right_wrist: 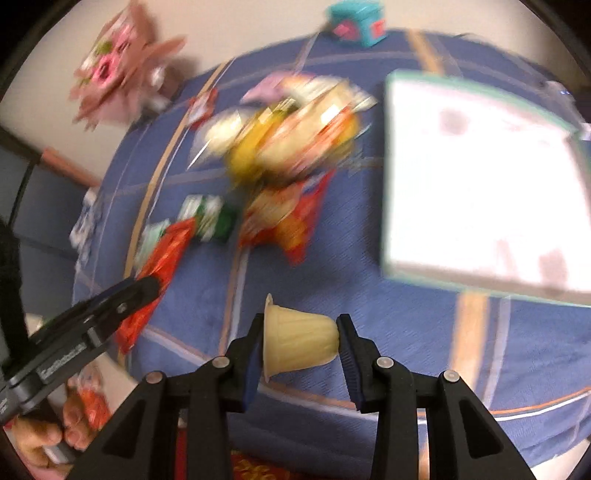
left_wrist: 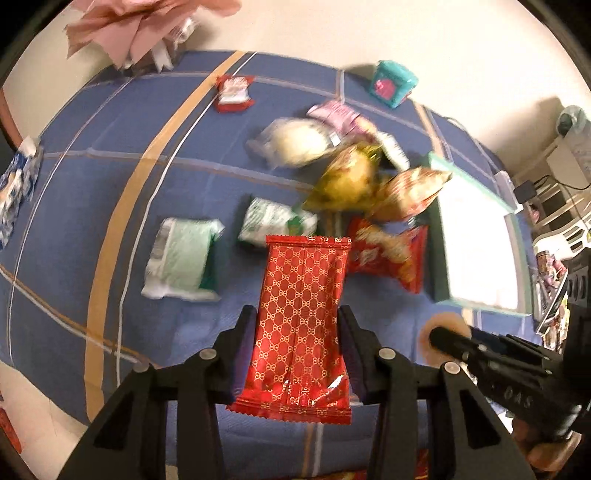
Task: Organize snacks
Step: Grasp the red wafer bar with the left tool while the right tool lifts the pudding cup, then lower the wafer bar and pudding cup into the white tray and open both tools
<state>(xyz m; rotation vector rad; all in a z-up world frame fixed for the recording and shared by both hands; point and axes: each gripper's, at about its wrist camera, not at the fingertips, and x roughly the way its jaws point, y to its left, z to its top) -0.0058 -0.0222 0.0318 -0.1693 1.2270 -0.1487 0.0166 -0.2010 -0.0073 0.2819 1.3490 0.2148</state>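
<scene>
My left gripper (left_wrist: 297,325) is shut on a red snack packet with a gold pattern (left_wrist: 299,314), lifted above the blue tablecloth (left_wrist: 110,177). My right gripper (right_wrist: 301,338) is shut on a pale yellow jelly cup (right_wrist: 299,338), held sideways with its rim to the left. The right gripper (left_wrist: 448,341) also shows at the lower right of the left wrist view. The left gripper (right_wrist: 147,286) with the red packet (right_wrist: 159,266) shows at the left of the blurred right wrist view. A pile of snack bags (left_wrist: 351,181) lies mid-table.
A white box with a teal rim (left_wrist: 480,240) stands on the right. Pale green packets (left_wrist: 184,258) lie left of the pile, a small red packet (left_wrist: 234,92) and a teal cube box (left_wrist: 393,83) at the far edge. Pink tissues (left_wrist: 136,33) stand far left.
</scene>
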